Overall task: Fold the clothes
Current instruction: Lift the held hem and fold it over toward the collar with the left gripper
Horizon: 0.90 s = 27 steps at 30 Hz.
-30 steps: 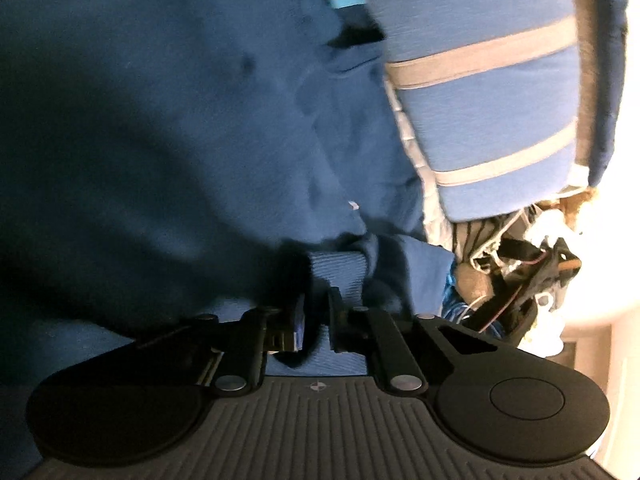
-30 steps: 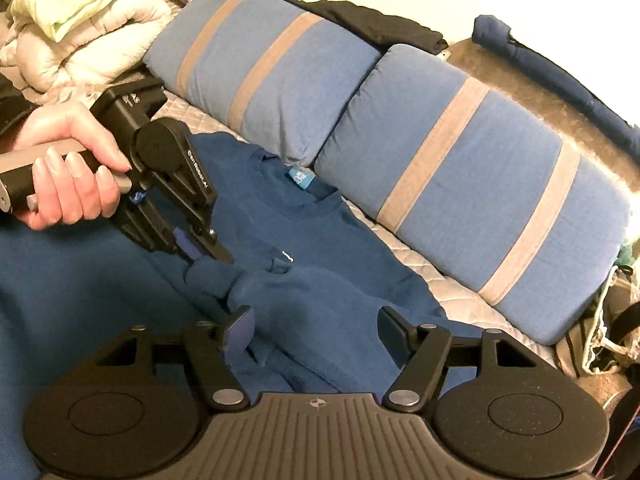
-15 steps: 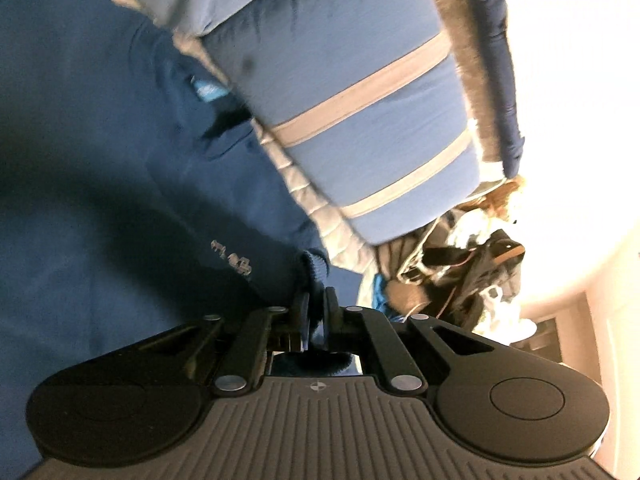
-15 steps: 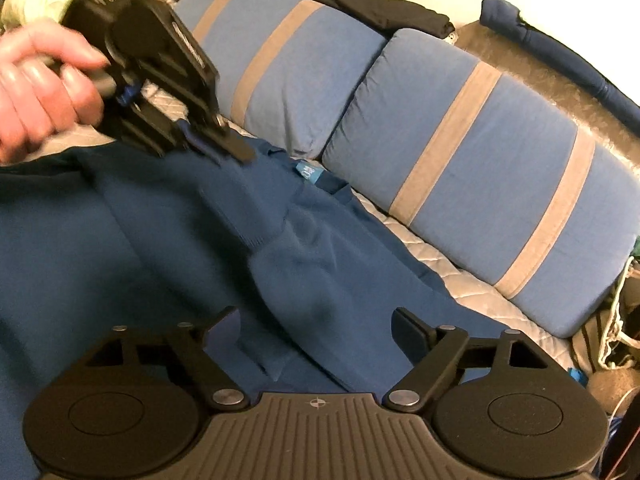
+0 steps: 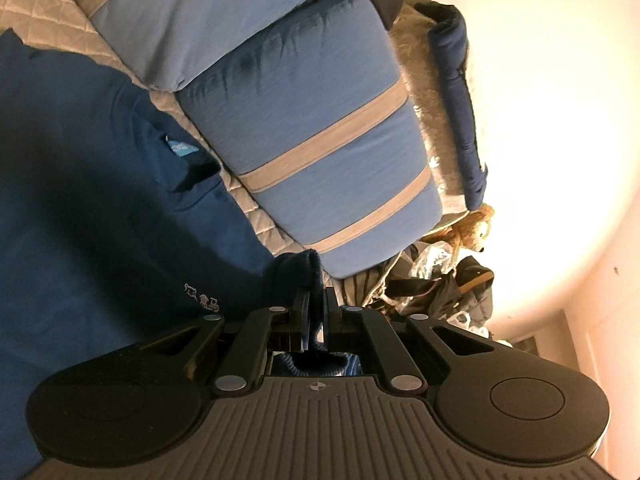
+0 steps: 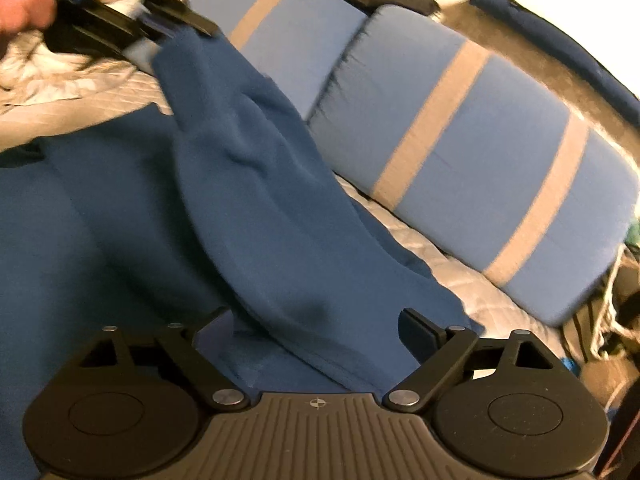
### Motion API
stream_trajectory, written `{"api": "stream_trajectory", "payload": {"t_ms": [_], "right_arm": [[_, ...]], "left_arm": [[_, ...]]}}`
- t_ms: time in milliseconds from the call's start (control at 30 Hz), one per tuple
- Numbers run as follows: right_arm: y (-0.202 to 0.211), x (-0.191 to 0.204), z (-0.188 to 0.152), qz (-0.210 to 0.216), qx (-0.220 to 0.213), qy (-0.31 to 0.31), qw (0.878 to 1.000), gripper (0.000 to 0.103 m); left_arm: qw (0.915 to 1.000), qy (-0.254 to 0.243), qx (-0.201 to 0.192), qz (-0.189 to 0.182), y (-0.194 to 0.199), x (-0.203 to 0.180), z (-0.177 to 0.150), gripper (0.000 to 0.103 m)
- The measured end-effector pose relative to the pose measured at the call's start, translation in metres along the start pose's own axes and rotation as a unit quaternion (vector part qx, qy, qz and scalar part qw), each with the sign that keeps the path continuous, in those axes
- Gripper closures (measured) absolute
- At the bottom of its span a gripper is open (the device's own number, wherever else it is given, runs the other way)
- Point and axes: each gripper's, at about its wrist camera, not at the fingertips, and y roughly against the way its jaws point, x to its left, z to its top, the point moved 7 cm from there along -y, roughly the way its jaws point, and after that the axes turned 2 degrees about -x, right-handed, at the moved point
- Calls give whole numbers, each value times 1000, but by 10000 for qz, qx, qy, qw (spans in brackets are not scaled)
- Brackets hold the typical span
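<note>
A: Left wrist view? Found the left tool [image 5: 316, 312] pressed together, pinching the ribbed cuff [image 5: 306, 270] of the blue sweatshirt [image 5: 100, 200], spread on the quilted bed [image 5: 36, 12] beside a striped cushion [image 5: 320, 128].

B: Right wrist view? Caught the right tool [image 6: 318, 330] spreading wider (sleeve [image 6: 256, 200] between its jaws, pads apart from it). Saw the sleeve hanging from the left tool [image 6: 160, 30], blurred, gripped by a hand [image 6: 24, 0].

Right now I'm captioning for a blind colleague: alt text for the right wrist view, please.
The left gripper lifts a blue sweatshirt's sleeve by its cuff above the bed. The right gripper, jaws opening, sits low around the sleeve without pressing it; striped blue cushions behind.
</note>
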Motion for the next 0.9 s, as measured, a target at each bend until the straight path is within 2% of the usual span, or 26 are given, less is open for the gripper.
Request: {"api": "stream_trajectory", "payload": {"t_ms": [233, 367, 567, 733, 800, 900], "right_arm": [[-14, -30, -23, -584, 120, -280, 9978, 11], [-21, -60, -40, -920, 176, -822, 9922, 11], [-28, -101, -61, -1293, 207, -1659, 9774, 11], [-29, -120, -70, -1146, 146, -2423, 9633, 11], [-30, -121, -71, -1057, 135, -2499, 9624, 12], [-31, -117, -70, -914, 156, -2365, 9672, 16]], "left_arm": [[9997, -246, -55, 44, 13, -9, 4, 97], [9993, -344, -106, 86, 20, -10, 8, 97], [9989, -400, -236, 114, 31, -9, 18, 97], [9985, -402, -314, 195, 40, -4, 26, 97], [9982, -413, -363, 227, 43, -3, 30, 97], [9979, -407, -436, 254, 50, 0, 36, 97]]}}
